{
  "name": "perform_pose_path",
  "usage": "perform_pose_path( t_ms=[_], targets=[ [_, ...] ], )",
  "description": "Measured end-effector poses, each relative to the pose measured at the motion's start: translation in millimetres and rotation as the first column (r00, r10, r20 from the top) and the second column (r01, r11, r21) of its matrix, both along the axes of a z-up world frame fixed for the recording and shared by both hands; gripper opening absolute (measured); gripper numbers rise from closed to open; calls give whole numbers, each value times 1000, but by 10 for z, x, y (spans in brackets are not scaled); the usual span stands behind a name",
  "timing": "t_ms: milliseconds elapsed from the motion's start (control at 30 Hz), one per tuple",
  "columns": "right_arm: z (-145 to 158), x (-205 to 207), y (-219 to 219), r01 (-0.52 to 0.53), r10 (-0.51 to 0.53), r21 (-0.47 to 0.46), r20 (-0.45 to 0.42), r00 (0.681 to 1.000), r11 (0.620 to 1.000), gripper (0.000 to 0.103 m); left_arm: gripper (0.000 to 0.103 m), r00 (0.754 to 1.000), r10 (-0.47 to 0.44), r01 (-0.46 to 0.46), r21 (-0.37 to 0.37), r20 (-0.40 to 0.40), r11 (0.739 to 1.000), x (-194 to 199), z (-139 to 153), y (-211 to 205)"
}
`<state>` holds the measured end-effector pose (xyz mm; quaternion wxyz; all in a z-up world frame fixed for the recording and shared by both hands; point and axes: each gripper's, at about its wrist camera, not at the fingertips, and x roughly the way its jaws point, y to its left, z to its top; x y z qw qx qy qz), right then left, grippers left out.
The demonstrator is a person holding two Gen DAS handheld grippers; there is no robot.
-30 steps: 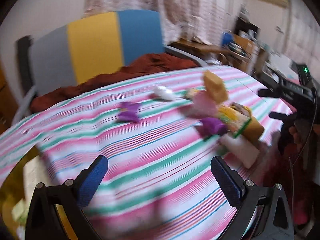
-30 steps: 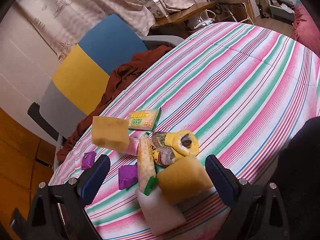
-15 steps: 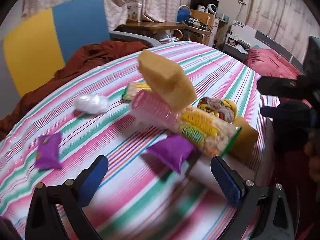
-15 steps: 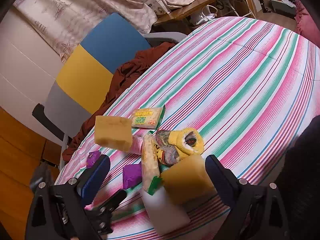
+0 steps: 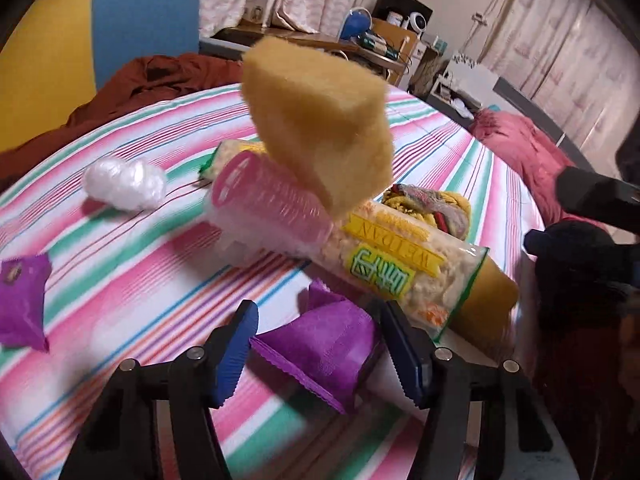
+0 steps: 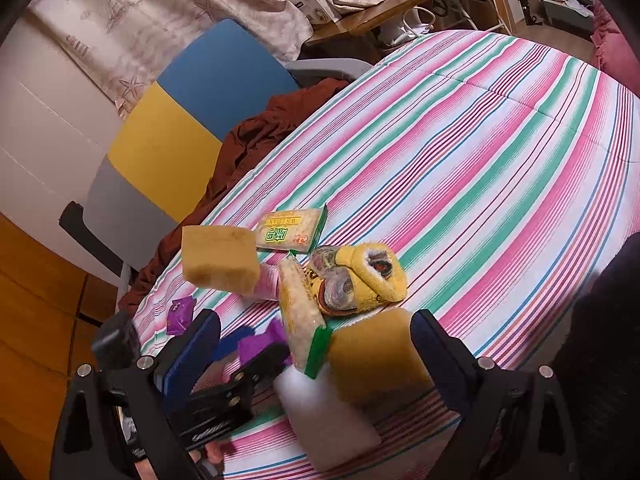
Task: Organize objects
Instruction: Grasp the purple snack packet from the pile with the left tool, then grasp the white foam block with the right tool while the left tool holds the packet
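Note:
A pile of objects lies on the striped table. My left gripper has its blue fingers closed around a purple packet, also in the right wrist view. Behind it lie a noodle bag, a pink roller and a yellow sponge leaning on top. My right gripper is open, its fingers either side of a second yellow sponge and a white block, not touching them.
Another purple packet and a white plastic wad lie at the left. A second noodle bag and a yellow slipper lie beyond the pile. A chair with brown cloth stands behind the table.
My left gripper moved in to the pile and closed its fingers around the purple packet. My right gripper stayed nearly in place and open.

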<state>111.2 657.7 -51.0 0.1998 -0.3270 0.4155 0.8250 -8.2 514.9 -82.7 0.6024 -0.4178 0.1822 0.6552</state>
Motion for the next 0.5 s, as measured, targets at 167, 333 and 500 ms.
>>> perform_pose_path(
  t_ms=[167, 333, 500],
  targets=[
    [0, -24, -14, -5, 5, 7, 18, 1000, 1000, 98, 64, 995, 92, -93, 27, 24, 995, -8, -16, -450],
    [32, -104, -83, -46, 44, 41, 42, 998, 998, 98, 61, 981, 193, -193, 22, -9, 981, 96, -6, -1037],
    [56, -163, -143, -67, 63, 77, 62, 996, 995, 98, 61, 966, 257, -257, 33, 5, 966, 184, -19, -1467]
  ],
)
